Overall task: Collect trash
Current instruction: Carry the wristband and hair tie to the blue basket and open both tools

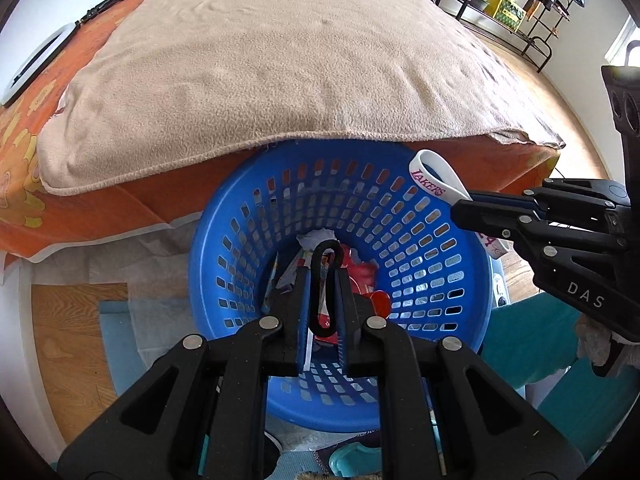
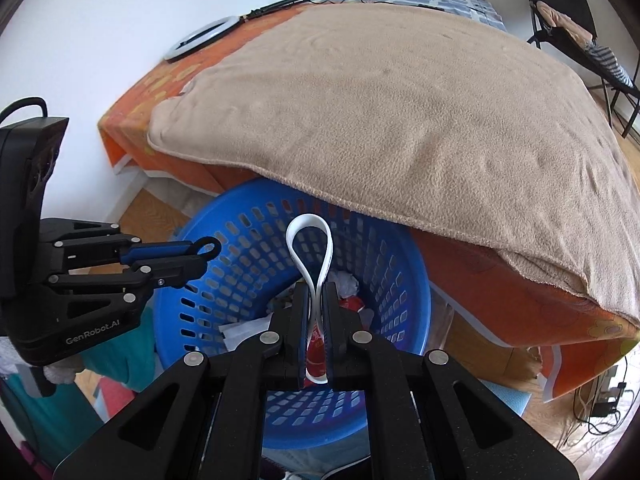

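A blue perforated basket (image 1: 420,276) stands on the floor against the bed; it also shows in the right wrist view (image 2: 384,280). It holds crumpled paper (image 1: 316,238) and red wrappers (image 1: 368,276). My left gripper (image 1: 323,276) is shut on a black band (image 1: 320,264), held over the basket; it shows in the right wrist view (image 2: 196,256) too. My right gripper (image 2: 316,292) is shut on a white Lakers wristband (image 2: 308,240), above the basket's right side; the wristband (image 1: 430,178) and gripper (image 1: 464,210) show in the left wrist view.
A bed with a tan blanket (image 1: 280,64) over an orange sheet (image 1: 120,208) overhangs the basket's far rim. A ring light (image 2: 200,38) lies on the bed's far left. Teal cloth (image 1: 532,344) lies right of the basket. A clothes rack (image 1: 520,0) stands far right.
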A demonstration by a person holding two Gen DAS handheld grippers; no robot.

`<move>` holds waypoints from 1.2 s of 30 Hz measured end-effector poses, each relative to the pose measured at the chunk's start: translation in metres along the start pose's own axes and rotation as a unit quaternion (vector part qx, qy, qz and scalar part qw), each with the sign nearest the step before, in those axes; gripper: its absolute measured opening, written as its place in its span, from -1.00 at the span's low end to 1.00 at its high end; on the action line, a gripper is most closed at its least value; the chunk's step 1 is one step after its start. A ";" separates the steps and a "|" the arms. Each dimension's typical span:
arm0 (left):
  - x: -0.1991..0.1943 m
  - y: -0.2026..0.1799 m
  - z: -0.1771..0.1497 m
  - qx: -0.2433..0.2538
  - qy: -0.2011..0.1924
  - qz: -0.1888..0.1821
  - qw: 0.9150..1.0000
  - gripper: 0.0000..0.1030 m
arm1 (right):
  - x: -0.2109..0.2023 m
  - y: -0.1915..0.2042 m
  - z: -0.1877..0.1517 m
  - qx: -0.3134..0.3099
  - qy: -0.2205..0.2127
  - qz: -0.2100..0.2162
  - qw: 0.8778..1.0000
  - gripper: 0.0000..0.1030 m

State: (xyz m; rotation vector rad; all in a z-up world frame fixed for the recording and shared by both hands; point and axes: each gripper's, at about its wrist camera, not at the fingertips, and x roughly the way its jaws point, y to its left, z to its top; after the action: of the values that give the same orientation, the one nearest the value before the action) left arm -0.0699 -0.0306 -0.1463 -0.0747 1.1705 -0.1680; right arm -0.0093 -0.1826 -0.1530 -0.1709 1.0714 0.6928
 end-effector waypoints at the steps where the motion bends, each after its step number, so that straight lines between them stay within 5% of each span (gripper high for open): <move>1: 0.000 -0.001 0.000 0.002 0.000 0.000 1.000 -0.81 | 0.001 0.000 -0.001 0.000 0.001 -0.001 1.000 -0.90; 5: 0.000 -0.001 0.000 0.001 0.001 -0.001 1.000 -0.75 | 0.004 -0.001 0.000 0.004 0.003 -0.004 1.000 -0.90; 8: -0.001 0.000 0.001 -0.004 0.000 0.000 1.000 -0.34 | 0.007 -0.002 0.002 0.010 0.007 -0.008 1.000 -0.69; 16: 0.000 0.002 0.002 -0.007 0.000 0.006 1.000 -0.29 | 0.005 -0.006 0.002 0.019 0.005 -0.015 1.000 -0.20; 20: 0.000 0.002 0.002 -0.009 -0.005 0.007 1.000 0.11 | 0.005 -0.008 0.002 0.022 0.007 -0.019 1.000 -0.05; 27: -0.001 0.002 0.003 -0.012 -0.005 0.008 1.000 0.12 | 0.003 -0.009 0.003 0.029 0.004 -0.023 0.999 0.21; 36: -0.001 0.003 0.003 -0.014 -0.006 0.009 1.000 0.12 | -0.003 -0.017 0.003 0.050 -0.007 -0.014 0.999 0.29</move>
State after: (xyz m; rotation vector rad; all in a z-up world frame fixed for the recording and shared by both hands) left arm -0.0675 -0.0280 -0.1449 -0.0898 1.1614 -0.1339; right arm 0.0023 -0.1958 -0.1518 -0.0943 1.0858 0.6116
